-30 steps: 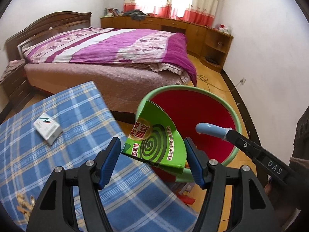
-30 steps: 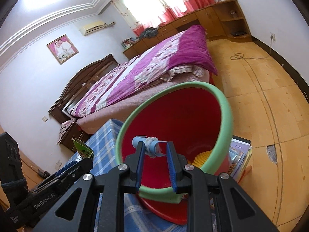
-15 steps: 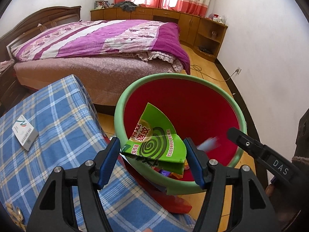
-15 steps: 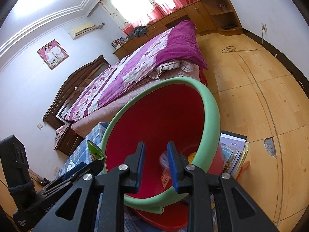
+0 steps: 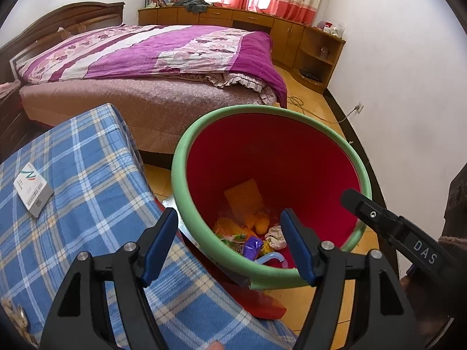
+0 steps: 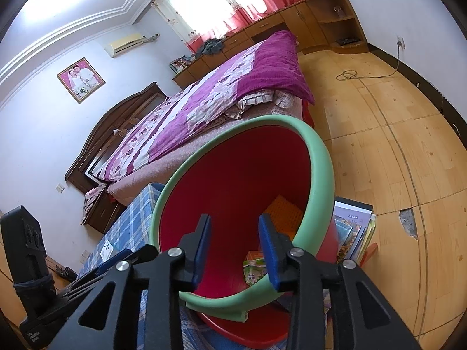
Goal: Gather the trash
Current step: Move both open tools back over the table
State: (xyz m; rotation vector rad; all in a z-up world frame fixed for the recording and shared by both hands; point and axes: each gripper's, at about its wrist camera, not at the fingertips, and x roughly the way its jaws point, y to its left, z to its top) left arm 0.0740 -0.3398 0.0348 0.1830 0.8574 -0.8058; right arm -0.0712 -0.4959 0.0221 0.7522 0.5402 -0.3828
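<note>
A red bin with a green rim (image 5: 179,175) leans by the table, and both grippers hang over its mouth. My left gripper (image 5: 229,243) has its jaws opening with nothing between them. Below it in the bin lie a yellow sponge (image 5: 243,197), wrappers, a crumpled tissue (image 5: 275,234) and a pale blue tube (image 5: 271,258). In the right wrist view my right gripper (image 6: 235,245) is also opening, its blue pads bare. A green box (image 6: 254,264) rests against the bin's inner wall (image 6: 233,175) just past the right fingertip.
A blue plaid cloth (image 5: 87,204) covers the table at the left, with a small white box (image 5: 32,188) on it. A bed (image 5: 146,58) stands behind. Stacked books (image 6: 353,227) sit beside the bin, and a cable (image 6: 379,93) runs across the wooden floor.
The green box has left my left gripper and dropped into the bin. The blue tube fell from my right gripper earlier and now lies at the bottom. Both grippers' jaws stand wider.
</note>
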